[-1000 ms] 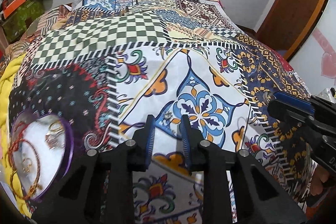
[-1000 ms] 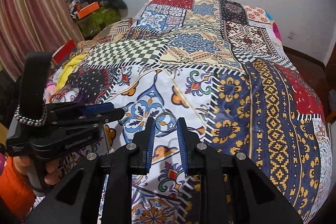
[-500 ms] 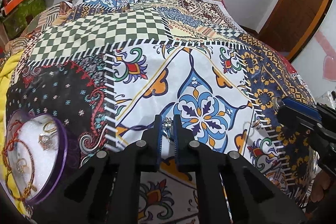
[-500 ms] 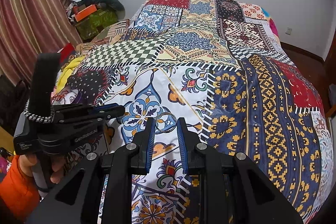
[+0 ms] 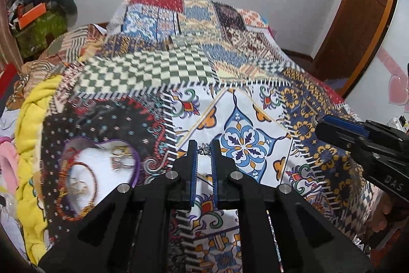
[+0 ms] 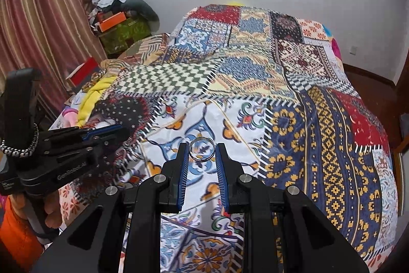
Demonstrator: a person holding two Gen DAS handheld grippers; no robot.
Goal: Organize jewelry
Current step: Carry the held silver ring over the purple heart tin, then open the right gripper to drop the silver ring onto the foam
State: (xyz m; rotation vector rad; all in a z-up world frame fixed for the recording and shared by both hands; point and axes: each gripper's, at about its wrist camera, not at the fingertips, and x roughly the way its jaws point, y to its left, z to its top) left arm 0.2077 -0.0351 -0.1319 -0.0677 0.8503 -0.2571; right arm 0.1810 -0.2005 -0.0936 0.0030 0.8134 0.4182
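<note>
My left gripper [image 5: 203,145] is shut on a small silver jewelry piece [image 5: 203,151], held just above the patchwork bedspread [image 5: 250,104]. To its left lies a purple-rimmed tray [image 5: 137,166] with a white lining, holding a red-and-gold bangle [image 5: 94,178] and several small pieces. My right gripper [image 6: 201,148] is shut on a silver ring [image 6: 202,159], which stands upright between the fingertips above the white-and-blue patch [image 6: 179,124]. Each gripper shows in the other's view: the right one [image 5: 319,122] at the right edge, the left one [image 6: 122,131] at the left.
A yellow blanket [image 5: 30,119] bunches along the bed's left side, by the tray. Boxes and clothes [image 6: 117,22] are piled in the far left corner beside a striped curtain [image 6: 38,17]. A wooden door [image 5: 358,30] stands at the right, and a person's hand [image 6: 51,214] holds the left gripper.
The left gripper went from open to shut on the small silver piece and rose with it. The right gripper picked the ring up off the bedspread. Both views tilted upward.
</note>
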